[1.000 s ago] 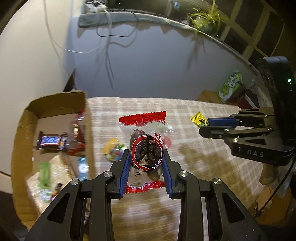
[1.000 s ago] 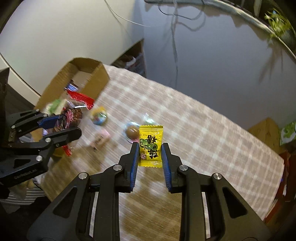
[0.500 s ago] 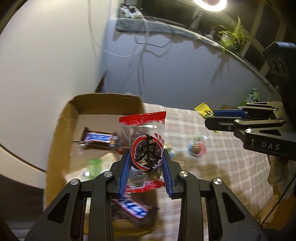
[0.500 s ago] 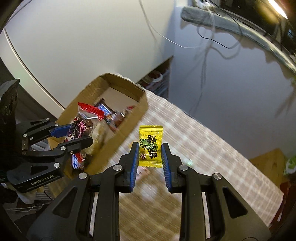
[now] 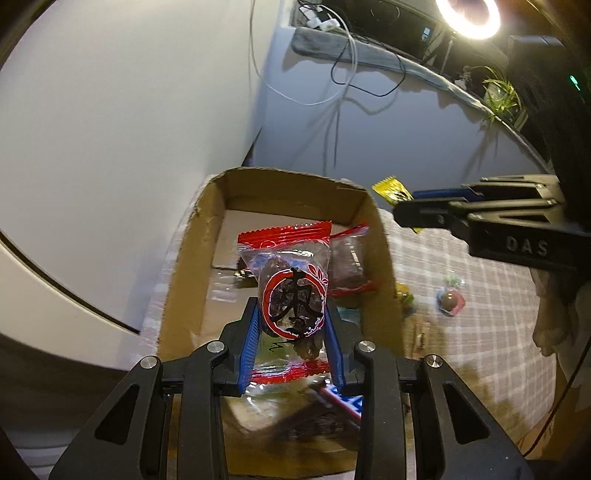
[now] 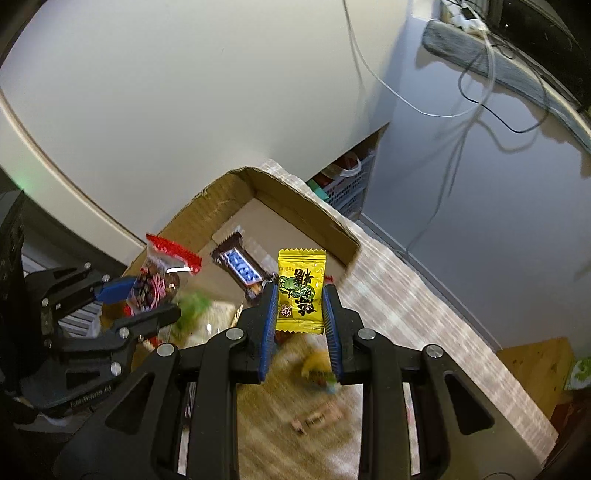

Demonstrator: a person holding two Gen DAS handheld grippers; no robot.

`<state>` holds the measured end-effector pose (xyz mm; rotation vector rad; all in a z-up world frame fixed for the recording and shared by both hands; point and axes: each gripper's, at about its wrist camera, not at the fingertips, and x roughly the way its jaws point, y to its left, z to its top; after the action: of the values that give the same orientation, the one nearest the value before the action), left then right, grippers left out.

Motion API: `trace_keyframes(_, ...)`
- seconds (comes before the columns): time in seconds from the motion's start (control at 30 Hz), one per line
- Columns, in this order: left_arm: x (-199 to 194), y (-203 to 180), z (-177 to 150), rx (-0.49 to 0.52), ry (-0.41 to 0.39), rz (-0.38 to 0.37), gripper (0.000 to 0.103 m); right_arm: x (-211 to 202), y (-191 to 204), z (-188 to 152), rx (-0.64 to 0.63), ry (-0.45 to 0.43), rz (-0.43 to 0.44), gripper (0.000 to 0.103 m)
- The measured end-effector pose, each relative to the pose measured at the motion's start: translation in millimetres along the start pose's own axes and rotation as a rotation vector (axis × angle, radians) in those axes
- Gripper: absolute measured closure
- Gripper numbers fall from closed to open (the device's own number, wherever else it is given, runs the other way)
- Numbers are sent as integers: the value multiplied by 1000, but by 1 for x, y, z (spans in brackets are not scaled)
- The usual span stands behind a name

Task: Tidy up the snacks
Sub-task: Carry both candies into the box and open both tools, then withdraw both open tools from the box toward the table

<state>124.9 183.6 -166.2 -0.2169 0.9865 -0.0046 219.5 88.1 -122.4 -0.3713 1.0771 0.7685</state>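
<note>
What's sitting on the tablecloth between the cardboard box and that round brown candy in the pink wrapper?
In the left wrist view, a small yellowish wrapped sweet lies between the cardboard box and the round brown candy; it is too blurred to identify further.

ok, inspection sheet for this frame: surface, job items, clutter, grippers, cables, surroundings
Surface: plaid tablecloth.
Job's things: open cardboard box holding a blue-label chocolate bar and other wrapped snacks.
Clutter: loose round foil candy and small wrapped sweets on the cloth.
Grippers: left gripper shut on red-edged clear packet of dark dried fruit, over the box; right gripper shut on yellow sachet with green print, near the box's edge.
Cables: white and black leads hang down the wall.
Surroundings: ring light, potted plant.
</note>
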Motion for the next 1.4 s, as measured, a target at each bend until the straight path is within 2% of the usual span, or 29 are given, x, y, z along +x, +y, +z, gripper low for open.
trace_keyframes(0.27, 8, 11, 6, -26, 6, -8, 72, 31, 12, 24, -12, 26, 18, 78)
trace_keyframes(0.67, 14, 16, 6, -28, 14, -4, 69, 51, 18, 31, -15, 51, 44, 77)
trace_keyframes(0.7, 14, 16, 6, -29, 14, -1, 66, 52, 18, 31, -15, 53, 41, 74)
trace_keyframes(0.73, 14, 16, 6, -31, 16, -1, 58, 51, 17, 31, -12, 51, 40, 63)
trace_keyframes(0.77, 14, 16, 6, -34, 18, -5, 54, 50, 17, 31, -7, 44, 35, 51)
trace_keyframes(0.83, 12, 16, 6, -36, 15, -1, 54, 46, 15, 30, 1, 29, 27, 44)
trace_keyframes(1.13, 1, 10, 4, -37, -1, -3, 53, 19, 0, 18, 26, 8, 27, 42)
trace_keyframes(1.4, -16, -21, 2, 7, -32, -39, 54, -23, -41, -13, 57, -20, 9, 41)
